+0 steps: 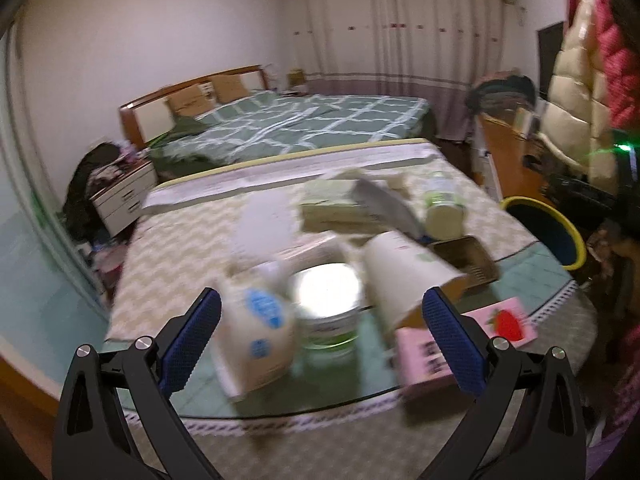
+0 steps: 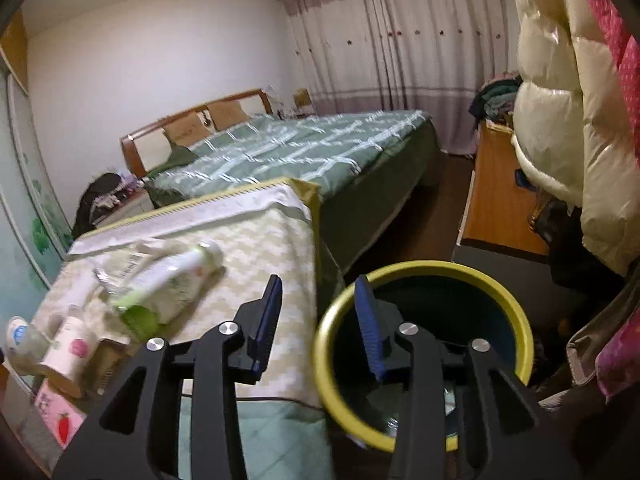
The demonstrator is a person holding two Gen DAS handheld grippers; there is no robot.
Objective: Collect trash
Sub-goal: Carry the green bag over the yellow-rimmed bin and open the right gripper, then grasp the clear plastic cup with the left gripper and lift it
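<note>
Trash crowds the table (image 1: 180,240) in the left wrist view: a white bottle with a blue label (image 1: 256,328), a round tub with a shiny lid (image 1: 324,300), a tipped paper cup (image 1: 404,276) and a pink strawberry box (image 1: 432,352). My left gripper (image 1: 320,304) is open wide just in front of the bottle and tub and holds nothing. In the right wrist view my right gripper (image 2: 318,292) hangs over the near rim of a yellow-rimmed dark bin (image 2: 520,320), jaws partly apart with nothing between them. Something pale lies at the bin's bottom.
A green-capped bottle (image 2: 172,288) lies on the table (image 2: 272,248) left of the right gripper. The bin (image 1: 552,232) stands off the table's right edge. Puffy jackets (image 2: 560,140) hang at the right. A green-quilted bed (image 1: 300,124) lies behind.
</note>
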